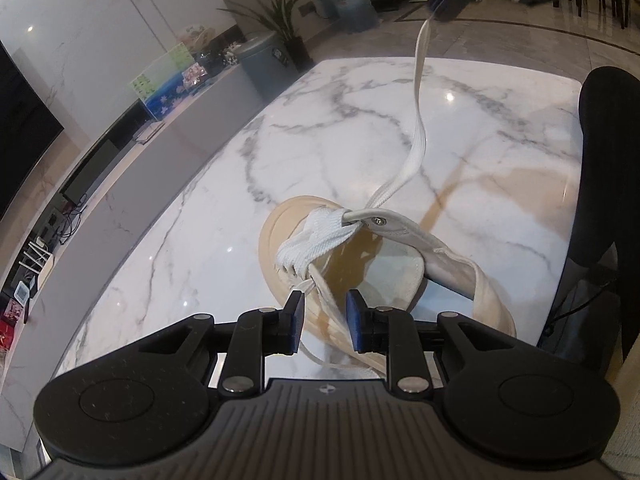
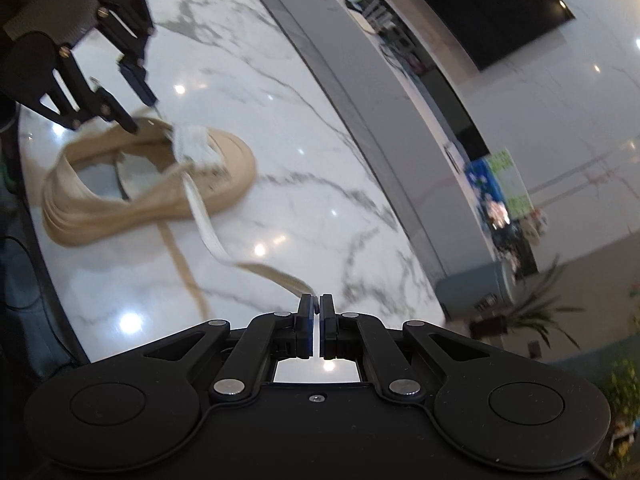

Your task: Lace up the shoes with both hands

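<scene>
Gripping the white shoelace (image 2: pixel 208 232) between clenched jaws, the right gripper (image 2: pixel 318 300) stretches it from a beige sneaker (image 1: pixel 360 256) on the marble table (image 1: pixel 200 240); at 6 o'clock, the left gripper (image 1: pixel 324 304) straddles the other lace end, released.

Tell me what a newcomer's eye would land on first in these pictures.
First, the beige shoe lying on the white marble table, toe pointing away from the left camera. Next, the white lace rising in a long line from an eyelet near the toe up to the right gripper, which is shut on its end. Nearer, the left gripper hangs partly open over the shoe's near side, the other lace end running between its fingers.
</scene>
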`<state>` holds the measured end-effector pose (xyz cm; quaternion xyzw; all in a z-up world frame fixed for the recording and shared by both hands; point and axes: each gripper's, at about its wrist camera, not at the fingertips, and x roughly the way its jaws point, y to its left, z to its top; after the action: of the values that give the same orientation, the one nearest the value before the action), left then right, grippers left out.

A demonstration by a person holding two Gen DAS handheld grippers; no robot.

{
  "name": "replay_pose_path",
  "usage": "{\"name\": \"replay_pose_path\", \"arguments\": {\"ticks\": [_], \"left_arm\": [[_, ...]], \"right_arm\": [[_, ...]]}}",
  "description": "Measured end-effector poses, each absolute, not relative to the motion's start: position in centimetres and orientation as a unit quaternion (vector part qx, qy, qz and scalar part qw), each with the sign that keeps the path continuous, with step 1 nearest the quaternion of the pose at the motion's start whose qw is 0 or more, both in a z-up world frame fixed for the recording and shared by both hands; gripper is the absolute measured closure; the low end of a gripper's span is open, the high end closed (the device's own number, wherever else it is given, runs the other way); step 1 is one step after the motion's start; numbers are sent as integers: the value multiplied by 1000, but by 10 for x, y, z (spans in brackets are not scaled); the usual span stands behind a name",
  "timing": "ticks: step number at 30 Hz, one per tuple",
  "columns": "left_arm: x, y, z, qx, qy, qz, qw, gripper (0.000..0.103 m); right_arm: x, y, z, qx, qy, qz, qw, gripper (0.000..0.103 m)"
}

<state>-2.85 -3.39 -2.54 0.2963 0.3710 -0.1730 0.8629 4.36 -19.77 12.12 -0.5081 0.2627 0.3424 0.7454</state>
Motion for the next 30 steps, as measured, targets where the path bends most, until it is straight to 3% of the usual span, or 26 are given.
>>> {"name": "replay_pose_path", "arguments": {"ticks": [15, 30], "left_arm": [[-43, -37, -15, 307, 359, -179, 863, 81], [-38, -28, -23, 289, 368, -192, 863, 81]], "right_arm": [[28, -125, 77, -539, 244, 438, 677, 102], [38, -89, 74, -513, 236, 484, 668, 102]]}}
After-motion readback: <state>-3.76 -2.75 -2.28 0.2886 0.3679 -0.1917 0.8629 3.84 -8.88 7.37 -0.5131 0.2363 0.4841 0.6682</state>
